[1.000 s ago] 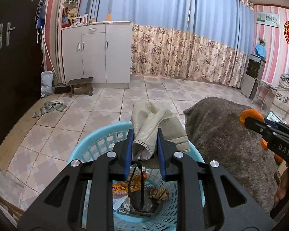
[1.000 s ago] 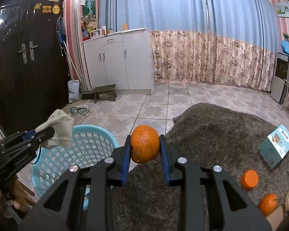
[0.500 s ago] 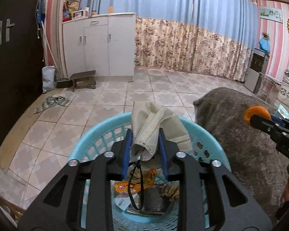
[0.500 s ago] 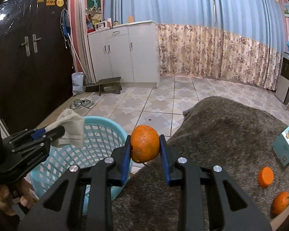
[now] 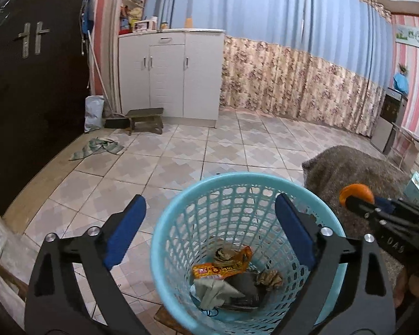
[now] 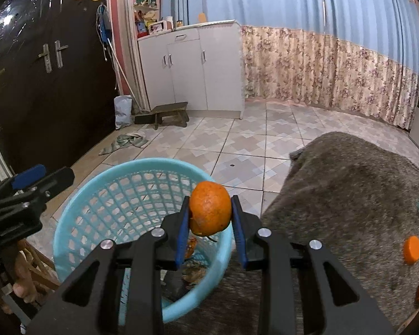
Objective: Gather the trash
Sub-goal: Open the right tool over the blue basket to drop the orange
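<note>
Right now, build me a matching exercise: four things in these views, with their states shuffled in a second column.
Things:
1. left gripper
2. orange
3. snack wrapper
4. green cloth

States:
A. lying on the floor tiles
B. open, over the basket
C. in the basket's bottom
D. clamped in the right gripper

Pairs: 1-B, 2-D, 3-C, 4-A

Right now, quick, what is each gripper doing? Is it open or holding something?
Left gripper: open, holding nothing, above the blue basket.
Right gripper: fingers closed on an orange, by the basket's rim.
</note>
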`<state>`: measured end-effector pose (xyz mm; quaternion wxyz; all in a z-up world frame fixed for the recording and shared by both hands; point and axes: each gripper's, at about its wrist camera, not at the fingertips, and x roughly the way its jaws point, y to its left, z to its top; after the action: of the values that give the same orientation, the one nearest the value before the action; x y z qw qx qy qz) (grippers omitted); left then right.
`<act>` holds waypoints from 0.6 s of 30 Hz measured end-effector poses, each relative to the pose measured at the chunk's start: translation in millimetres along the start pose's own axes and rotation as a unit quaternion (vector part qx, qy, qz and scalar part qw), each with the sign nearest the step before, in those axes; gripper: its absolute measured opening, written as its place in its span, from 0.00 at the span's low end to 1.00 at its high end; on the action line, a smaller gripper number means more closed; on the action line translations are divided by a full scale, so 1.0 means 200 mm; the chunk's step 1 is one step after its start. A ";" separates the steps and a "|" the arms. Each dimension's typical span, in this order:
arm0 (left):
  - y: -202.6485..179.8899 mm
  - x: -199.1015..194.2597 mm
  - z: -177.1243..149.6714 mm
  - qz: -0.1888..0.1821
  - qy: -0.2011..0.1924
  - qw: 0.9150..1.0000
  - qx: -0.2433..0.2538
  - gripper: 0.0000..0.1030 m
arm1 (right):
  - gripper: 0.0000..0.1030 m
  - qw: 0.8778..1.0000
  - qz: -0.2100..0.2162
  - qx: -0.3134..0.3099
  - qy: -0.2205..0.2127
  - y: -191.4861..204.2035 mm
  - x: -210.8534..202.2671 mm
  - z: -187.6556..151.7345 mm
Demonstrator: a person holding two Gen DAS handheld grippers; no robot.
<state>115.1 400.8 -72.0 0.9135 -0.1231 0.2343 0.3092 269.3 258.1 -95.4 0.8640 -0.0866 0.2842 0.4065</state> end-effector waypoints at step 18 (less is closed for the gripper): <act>0.01 -0.10 0.00 0.022 0.001 1.000 -0.008 0.92 | 0.84 1.000 -0.011 -0.007 -0.029 -0.01 -0.07 -0.01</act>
<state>100.7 392.8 -61.9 0.9052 -0.1253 0.2351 0.3312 262.2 246.9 -89.1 0.8757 -0.0843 0.2556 0.4010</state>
